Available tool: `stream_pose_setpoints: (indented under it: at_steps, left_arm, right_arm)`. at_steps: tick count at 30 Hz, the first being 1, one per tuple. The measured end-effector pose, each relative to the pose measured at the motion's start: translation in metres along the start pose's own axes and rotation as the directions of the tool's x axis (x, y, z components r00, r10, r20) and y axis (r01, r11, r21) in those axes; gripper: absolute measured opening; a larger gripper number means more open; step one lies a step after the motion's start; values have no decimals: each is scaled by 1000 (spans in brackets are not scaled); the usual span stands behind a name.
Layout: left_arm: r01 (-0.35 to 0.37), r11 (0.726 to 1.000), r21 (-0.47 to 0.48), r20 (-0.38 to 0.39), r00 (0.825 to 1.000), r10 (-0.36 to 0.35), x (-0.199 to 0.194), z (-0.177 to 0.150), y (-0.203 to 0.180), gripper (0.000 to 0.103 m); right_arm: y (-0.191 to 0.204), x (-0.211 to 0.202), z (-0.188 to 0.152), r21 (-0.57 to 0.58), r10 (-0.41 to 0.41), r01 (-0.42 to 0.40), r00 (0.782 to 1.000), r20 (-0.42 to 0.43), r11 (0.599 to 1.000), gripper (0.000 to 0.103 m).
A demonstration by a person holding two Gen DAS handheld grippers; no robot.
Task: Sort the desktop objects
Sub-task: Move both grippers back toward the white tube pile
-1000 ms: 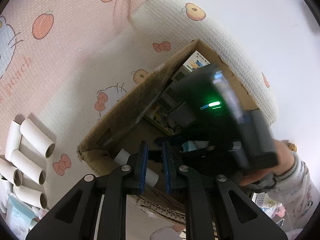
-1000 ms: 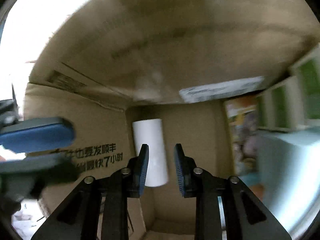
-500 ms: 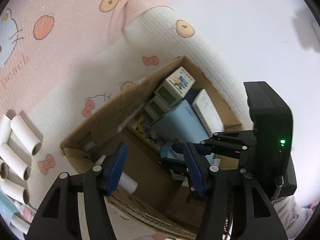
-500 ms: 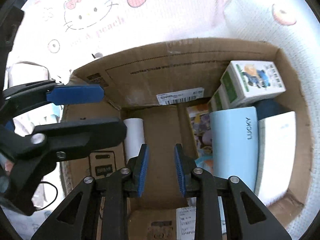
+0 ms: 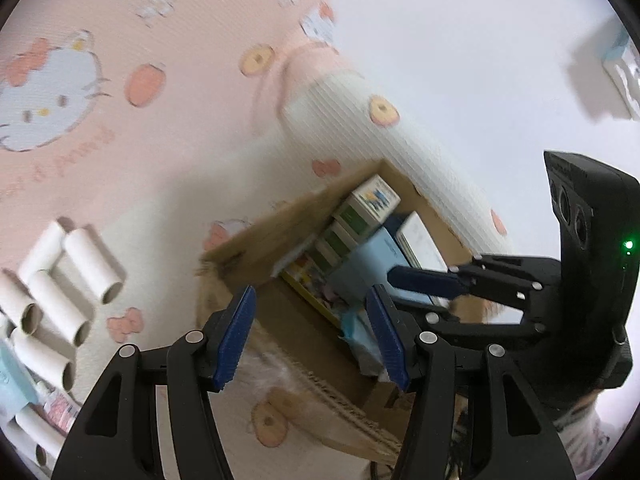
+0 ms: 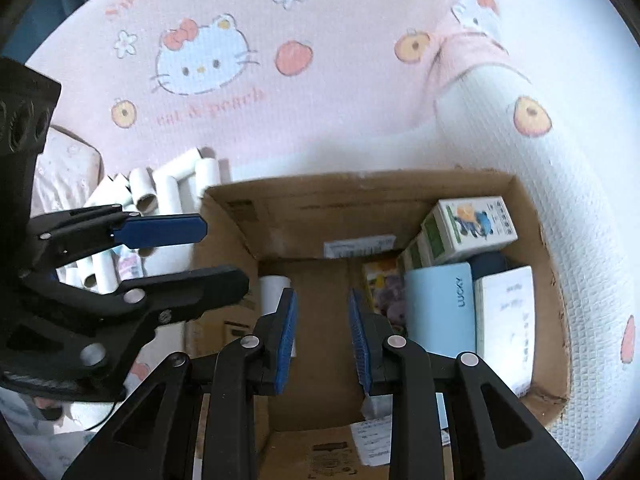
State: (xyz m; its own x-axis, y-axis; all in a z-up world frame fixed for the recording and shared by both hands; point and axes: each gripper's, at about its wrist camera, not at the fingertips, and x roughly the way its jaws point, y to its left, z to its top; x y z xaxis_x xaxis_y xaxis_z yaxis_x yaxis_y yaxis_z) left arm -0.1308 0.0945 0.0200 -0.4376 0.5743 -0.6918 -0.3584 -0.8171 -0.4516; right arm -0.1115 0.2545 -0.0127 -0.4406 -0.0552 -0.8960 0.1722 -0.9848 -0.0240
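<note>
Two claws, left claw (image 5: 310, 338) wide, right claw (image 6: 322, 338) narrow, empty, white tube (image 6: 274, 286) half hidden in cardboard box (image 6: 360, 196).

both wrist views overlook cardboard box (image 5: 256, 240)

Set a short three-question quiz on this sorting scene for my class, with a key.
1. True or false: the loose paper tubes lie inside the cardboard box.
2. Which word is printed on the light blue box? A) LUCKY B) HAPPY C) SWEET
3. Fill in: in the right wrist view, the single white tube inside the cardboard box lies at its ____ side.
Key: 1 false, they lie outside on the blanket; 2 A; 3 left.
</note>
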Motion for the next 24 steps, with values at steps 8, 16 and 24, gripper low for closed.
stream_pose_setpoints:
  at_steps: [8, 16, 24]
  left_arm:
    - [36, 996, -84, 92, 995, -28, -28, -24, 32, 62]
    - [12, 977, -211, 168, 985, 25, -70, -55, 76, 62]
    - [-108, 959, -262, 215, 962, 167, -109, -74, 115, 62]
  right_arm:
    - [29, 15, 1, -16, 15, -15, 1000, 4, 1000, 41]
    - [72, 12, 13, -113, -12, 14, 1000, 21, 993, 63]
    - [130, 7, 22, -250, 3, 10, 999, 52, 968, 64]
